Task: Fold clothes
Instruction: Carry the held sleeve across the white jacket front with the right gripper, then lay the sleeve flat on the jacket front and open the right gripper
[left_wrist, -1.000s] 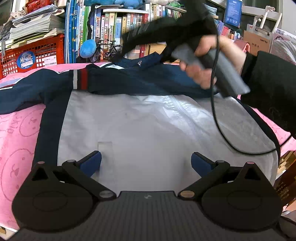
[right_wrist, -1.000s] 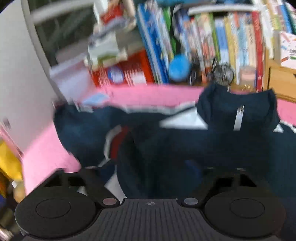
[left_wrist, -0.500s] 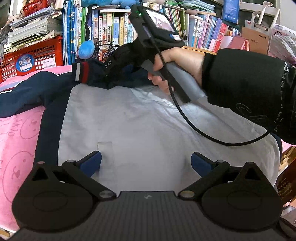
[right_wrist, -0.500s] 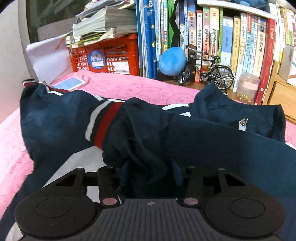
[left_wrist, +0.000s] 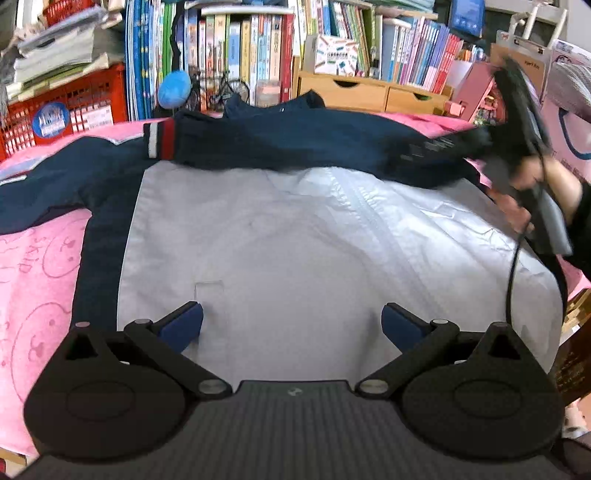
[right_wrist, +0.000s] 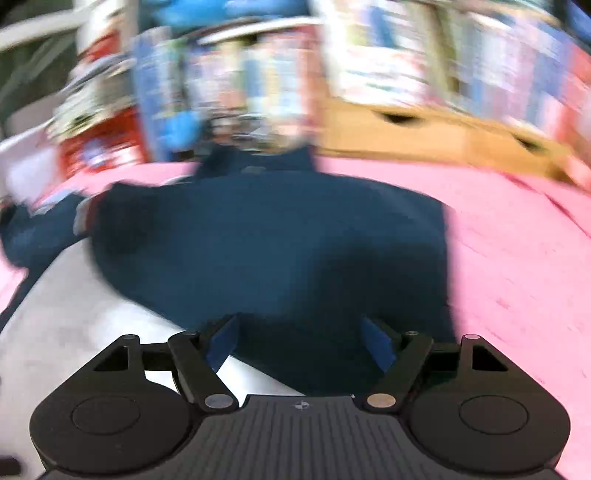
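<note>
A navy and light-grey jacket (left_wrist: 295, 240) lies flat on a pink cloth (left_wrist: 33, 266). Its right sleeve (left_wrist: 295, 144), with a red and white cuff (left_wrist: 159, 138), lies folded across the chest. My left gripper (left_wrist: 291, 325) is open and empty, low over the grey hem. My right gripper (right_wrist: 301, 341) is open and empty above the navy sleeve (right_wrist: 277, 240); its view is blurred. In the left wrist view the right gripper (left_wrist: 476, 142) sits at the jacket's right shoulder, held by a hand (left_wrist: 524, 184).
A bookshelf (left_wrist: 258, 55) with a red crate (left_wrist: 62, 110), a blue ball (left_wrist: 174, 88), a toy bicycle (left_wrist: 225, 88) and wooden drawers (left_wrist: 369, 92) lines the far edge. Boxes (left_wrist: 576, 350) stand at the right edge.
The right gripper let go of the sleeve, opened, and swung back to the right side of the jacket. The sleeve now lies across the chest. The left gripper has not moved.
</note>
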